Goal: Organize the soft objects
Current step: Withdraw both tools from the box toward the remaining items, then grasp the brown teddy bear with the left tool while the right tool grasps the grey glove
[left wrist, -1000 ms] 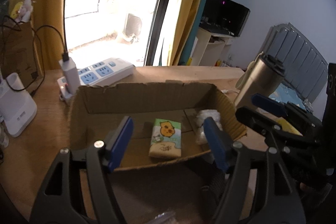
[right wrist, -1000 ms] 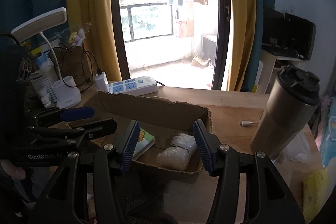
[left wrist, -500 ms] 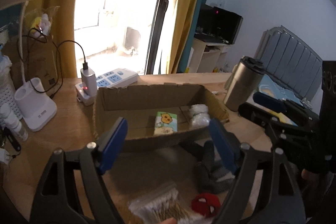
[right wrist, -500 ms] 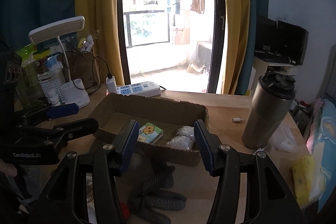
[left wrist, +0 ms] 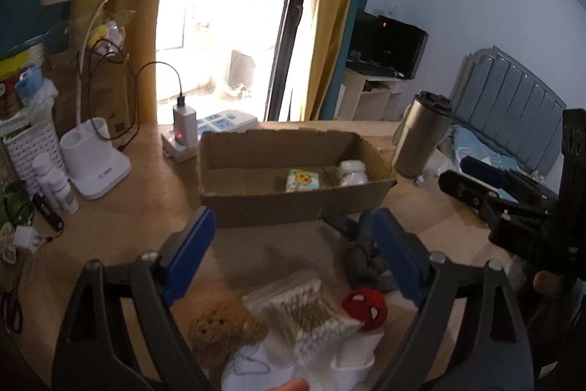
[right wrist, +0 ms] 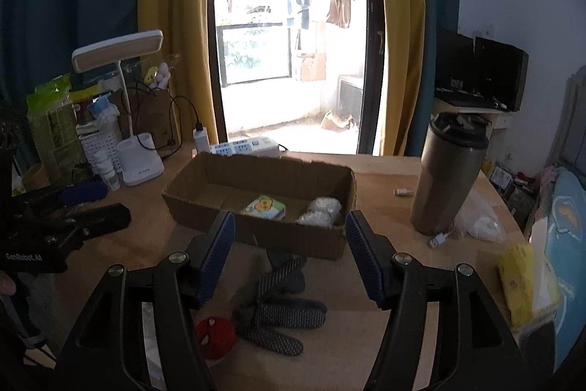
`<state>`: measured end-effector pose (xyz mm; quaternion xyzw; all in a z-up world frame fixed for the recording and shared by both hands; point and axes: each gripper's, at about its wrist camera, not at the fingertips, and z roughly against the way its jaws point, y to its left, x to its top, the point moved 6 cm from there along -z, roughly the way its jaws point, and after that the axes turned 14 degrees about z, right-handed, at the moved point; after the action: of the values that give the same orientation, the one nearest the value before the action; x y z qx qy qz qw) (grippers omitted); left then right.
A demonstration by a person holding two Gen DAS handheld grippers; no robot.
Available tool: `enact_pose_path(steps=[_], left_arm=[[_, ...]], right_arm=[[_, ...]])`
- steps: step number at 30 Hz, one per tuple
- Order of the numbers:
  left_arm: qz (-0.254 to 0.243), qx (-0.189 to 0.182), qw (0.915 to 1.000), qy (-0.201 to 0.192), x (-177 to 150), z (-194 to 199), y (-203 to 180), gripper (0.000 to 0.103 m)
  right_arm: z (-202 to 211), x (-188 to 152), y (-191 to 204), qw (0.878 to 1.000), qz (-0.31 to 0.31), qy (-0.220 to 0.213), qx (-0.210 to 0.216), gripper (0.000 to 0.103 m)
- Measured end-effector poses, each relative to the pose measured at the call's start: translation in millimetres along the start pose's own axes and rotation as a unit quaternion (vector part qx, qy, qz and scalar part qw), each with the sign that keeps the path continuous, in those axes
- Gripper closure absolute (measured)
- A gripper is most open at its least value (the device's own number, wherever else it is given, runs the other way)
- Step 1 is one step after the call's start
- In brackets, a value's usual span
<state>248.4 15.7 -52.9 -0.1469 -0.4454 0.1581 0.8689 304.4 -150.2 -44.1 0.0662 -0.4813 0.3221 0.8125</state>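
Observation:
A cardboard box (left wrist: 293,204) (right wrist: 256,237) on the wooden desk holds a green tissue pack (left wrist: 302,180) (right wrist: 264,207) and a white bubble-wrap bundle (left wrist: 351,172) (right wrist: 319,212). In front of it lie grey socks (right wrist: 282,310) (left wrist: 362,262), a red plush ball (left wrist: 365,309) (right wrist: 214,336), a brown teddy (left wrist: 219,328) and a bag of cotton swabs (left wrist: 300,306). My left gripper (left wrist: 293,248) is open above the swabs. My right gripper (right wrist: 289,255) is open above the socks. Both are empty.
A steel tumbler (right wrist: 450,174) (left wrist: 421,141) stands right of the box. A power strip (right wrist: 245,146), a white lamp base (left wrist: 93,158) and bottles (left wrist: 55,182) stand behind and to the left. A yellow pack (right wrist: 516,284) lies at the right edge.
Both grippers have pulled back and up from the box. The socks, red ball, teddy and swabs in front of the box have come into view.

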Motion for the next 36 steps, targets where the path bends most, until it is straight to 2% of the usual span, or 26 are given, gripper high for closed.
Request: enact_pose_path(steps=[15,36], left_arm=[[0.005,0.026,0.9989,0.039,-47.7,-2.8,26.3,0.014],[0.044,0.071,0.9931,0.083,-68.8,-33.5,83.6,0.014]], right_arm=[[-18.7,-39.8,19.4,0.999,-0.006,0.047,0.017,0.036],[-74.5,-56.4,35.1,0.993,-0.003,0.108,0.039,0.036]])
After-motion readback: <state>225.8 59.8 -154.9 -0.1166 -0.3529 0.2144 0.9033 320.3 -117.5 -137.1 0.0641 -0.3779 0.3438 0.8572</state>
